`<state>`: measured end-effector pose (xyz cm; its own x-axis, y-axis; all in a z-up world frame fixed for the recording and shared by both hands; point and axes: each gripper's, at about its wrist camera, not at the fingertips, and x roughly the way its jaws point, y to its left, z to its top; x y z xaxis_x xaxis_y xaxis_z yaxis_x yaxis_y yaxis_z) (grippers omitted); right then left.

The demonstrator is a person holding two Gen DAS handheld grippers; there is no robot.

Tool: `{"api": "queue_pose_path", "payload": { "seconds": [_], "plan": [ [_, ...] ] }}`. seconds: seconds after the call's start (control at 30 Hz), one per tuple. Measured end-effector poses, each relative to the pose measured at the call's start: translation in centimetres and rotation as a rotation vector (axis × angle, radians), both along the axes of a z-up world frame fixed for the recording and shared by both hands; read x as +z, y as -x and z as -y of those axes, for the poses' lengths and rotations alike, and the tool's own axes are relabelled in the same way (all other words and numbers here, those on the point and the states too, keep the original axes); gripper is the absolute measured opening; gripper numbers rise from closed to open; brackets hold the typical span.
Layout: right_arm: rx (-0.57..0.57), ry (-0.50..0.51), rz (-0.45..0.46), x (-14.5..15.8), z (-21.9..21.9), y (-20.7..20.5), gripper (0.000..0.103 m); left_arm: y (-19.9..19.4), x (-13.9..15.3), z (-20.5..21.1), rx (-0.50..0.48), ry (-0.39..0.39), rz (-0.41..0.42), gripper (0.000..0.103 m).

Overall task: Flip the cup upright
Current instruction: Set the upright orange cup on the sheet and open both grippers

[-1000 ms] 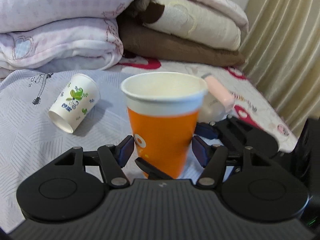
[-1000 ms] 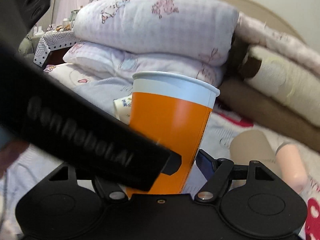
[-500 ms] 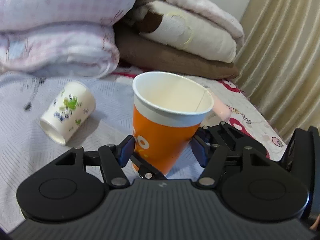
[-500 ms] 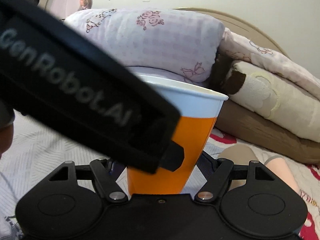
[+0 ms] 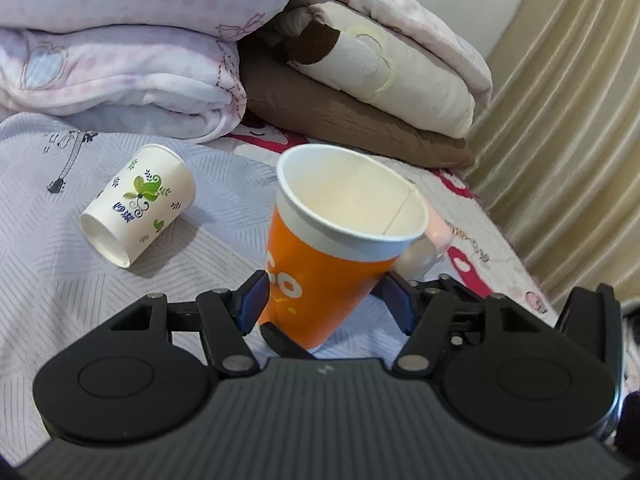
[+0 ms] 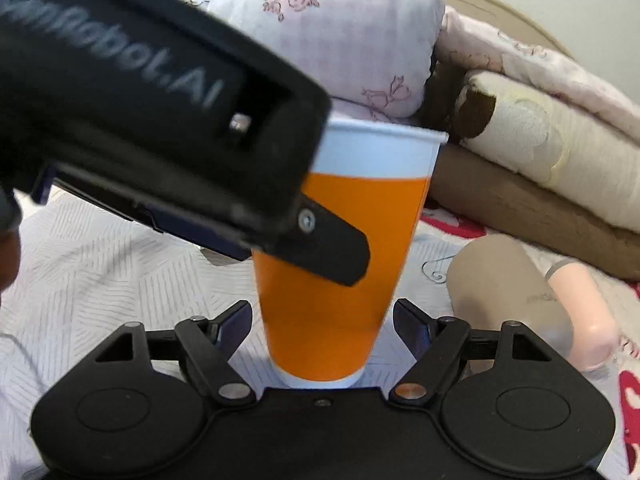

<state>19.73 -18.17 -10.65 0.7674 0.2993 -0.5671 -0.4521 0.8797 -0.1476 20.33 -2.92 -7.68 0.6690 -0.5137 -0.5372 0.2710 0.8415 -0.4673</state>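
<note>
An orange paper cup with a white rim (image 5: 328, 264) stands mouth up, leaning a little right, on the bed sheet (image 5: 60, 300). It sits between the fingers of my left gripper (image 5: 320, 300), whose jaws stand apart with small gaps to the cup's sides. In the right wrist view the cup (image 6: 340, 280) stands between the spread fingers of my right gripper (image 6: 322, 324), also open. The left gripper's black body (image 6: 160, 120) crosses in front of the cup there. A white floral paper cup (image 5: 138, 204) lies on its side to the left.
Folded quilts (image 5: 120, 40) and a brown-and-cream blanket stack (image 5: 360, 92) fill the back. A pink-capped bottle (image 6: 520, 300) lies on the bed right of the orange cup. Beige curtains (image 5: 568, 140) hang at the right.
The left gripper has risen and tilted, so it looks down into the cup's mouth. The left gripper's body has moved up across the right wrist view. The right gripper's fingers now stand wider from the cup.
</note>
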Motion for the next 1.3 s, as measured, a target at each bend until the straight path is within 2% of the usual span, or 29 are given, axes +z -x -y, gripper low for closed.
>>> {"api": "queue_pose_path", "payload": {
  "seconds": [0.2, 0.43, 0.6, 0.7, 0.83, 0.97, 1.1, 1.2, 1.3],
  "plan": [
    [-0.029, -0.007, -0.006, 2.1, 0.9, -0.2, 0.088, 1.4, 0.9, 0.0, -0.032, 0.008, 0.013, 0.064],
    [-0.051, -0.035, 0.005, 4.1, 0.3, 1.9, 0.088, 3.1, 2.1, -0.5, -0.024, 0.044, 0.013, 0.064],
    [-0.082, -0.058, -0.045, 5.3, 0.8, 2.3, 0.088, 4.2, 3.0, -1.2, -0.014, 0.029, -0.015, 0.064],
    [-0.123, -0.058, -0.117, 5.9, 1.0, 3.3, 0.088, 5.0, 3.9, -1.7, 0.0, 0.027, -0.064, 0.064],
    [-0.15, -0.153, -0.206, 7.4, 2.7, 6.6, 0.087, 7.0, 6.2, -2.6, 0.001, -0.013, -0.058, 0.064],
    [-0.212, -0.212, -0.179, 10.0, 4.2, 9.7, 0.088, 10.0, 8.9, -3.4, 0.065, -0.081, -0.021, 0.064],
    [-0.286, -0.192, -0.123, 11.6, 5.0, 12.3, 0.088, 12.9, 9.6, -3.9, 0.102, -0.092, -0.017, 0.064],
    [-0.316, -0.219, -0.118, 12.4, 5.8, 14.2, 0.088, 14.9, 10.3, -3.9, 0.13, -0.127, 0.013, 0.064],
    [-0.338, -0.225, -0.072, 13.6, 6.2, 16.2, 0.088, 16.3, 10.6, -4.1, 0.153, -0.131, 0.024, 0.064]
  ]
}}
